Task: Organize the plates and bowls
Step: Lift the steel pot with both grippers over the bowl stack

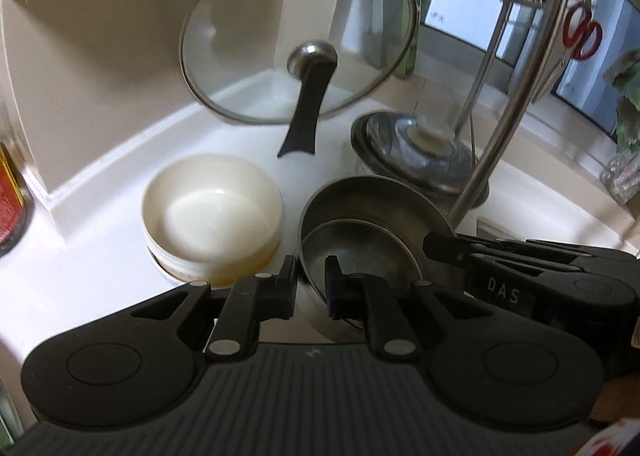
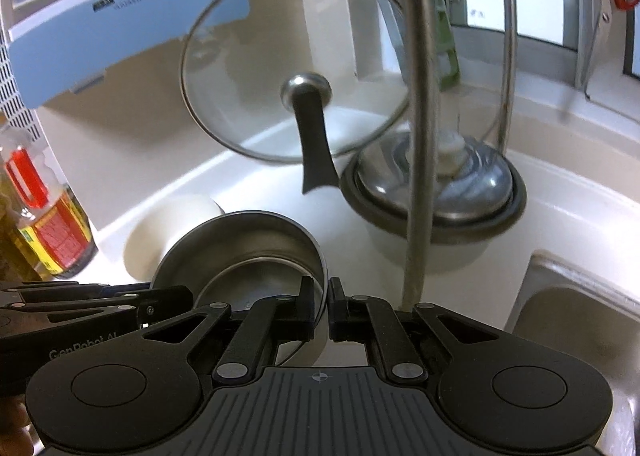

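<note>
— Both grippers are clamped on that steel bowl point(image 1: 360, 223), nearest of all. Left gripper point(image 1: 311, 280) pinches its near rim, one finger outside, one inside.

— And the right gripper point(image 2: 322, 306)?

— Same, on the opposite side of the rim, jaws narrowed to the thickness of the metal. A second, smaller steel dish point(image 1: 356, 256) sits nested inside the bowl.

— Where's the white stuff?

— Stack of white bowls point(image 1: 212, 211) just beside the steel bowl, on the white counter point(image 1: 100, 280). From the left gripper's camera you look right down into the top one; from the right one, the steel bowl hides most of the stack and only a pale side shows.

— Behind the steel bowl?

— Glass lid point(image 1: 300, 31) standing upright, black handle pointing down toward the bowl. Beyond the bowl on the other side, a pot with a domed metal lid point(image 2: 436, 191), and a chrome rack pole point(image 2: 420, 135) rising in front of it.

— Anything only one camera catches?

— Right one shows a bottle of oil with a red label point(image 2: 52, 228) past the white stack, and a sink edge point(image 2: 560, 296) on the far side of the pole. Red scissors point(image 1: 582, 31) hang up high in both.
</note>
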### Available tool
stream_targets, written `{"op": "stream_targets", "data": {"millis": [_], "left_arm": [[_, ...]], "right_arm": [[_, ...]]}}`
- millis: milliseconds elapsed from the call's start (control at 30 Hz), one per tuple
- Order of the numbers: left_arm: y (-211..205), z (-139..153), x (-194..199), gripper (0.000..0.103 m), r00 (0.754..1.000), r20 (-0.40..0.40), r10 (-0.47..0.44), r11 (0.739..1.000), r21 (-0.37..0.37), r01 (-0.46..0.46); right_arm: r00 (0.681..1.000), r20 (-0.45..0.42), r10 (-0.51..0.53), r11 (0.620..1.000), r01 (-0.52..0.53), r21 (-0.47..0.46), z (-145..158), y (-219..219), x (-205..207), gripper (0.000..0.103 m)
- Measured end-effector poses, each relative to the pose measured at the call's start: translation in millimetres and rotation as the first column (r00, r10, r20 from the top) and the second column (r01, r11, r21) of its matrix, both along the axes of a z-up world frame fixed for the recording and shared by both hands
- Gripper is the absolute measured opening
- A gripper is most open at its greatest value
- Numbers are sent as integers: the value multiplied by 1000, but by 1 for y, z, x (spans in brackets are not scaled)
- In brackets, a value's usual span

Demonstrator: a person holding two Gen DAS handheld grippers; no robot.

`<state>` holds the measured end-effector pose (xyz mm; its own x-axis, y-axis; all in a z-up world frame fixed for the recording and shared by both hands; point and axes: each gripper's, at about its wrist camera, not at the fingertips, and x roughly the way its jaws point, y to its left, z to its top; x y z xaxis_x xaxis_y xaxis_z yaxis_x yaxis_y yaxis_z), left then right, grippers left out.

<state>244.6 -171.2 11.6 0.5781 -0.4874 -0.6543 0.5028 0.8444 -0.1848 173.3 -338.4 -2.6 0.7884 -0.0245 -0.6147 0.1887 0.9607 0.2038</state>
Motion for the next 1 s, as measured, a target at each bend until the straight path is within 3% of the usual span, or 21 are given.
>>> {"op": "stream_targets", "data": {"millis": [500,1000], "left_arm": [[36,28,24,12,992,62,110,994,-33,-109],[57,22,59,12,980,46,195,981,-17,-194]], "right_arm": [[992,85,98,995,-97,-11,33,22,43,7],[983,74,169,985,-170,4,24,43,91,7]]}}
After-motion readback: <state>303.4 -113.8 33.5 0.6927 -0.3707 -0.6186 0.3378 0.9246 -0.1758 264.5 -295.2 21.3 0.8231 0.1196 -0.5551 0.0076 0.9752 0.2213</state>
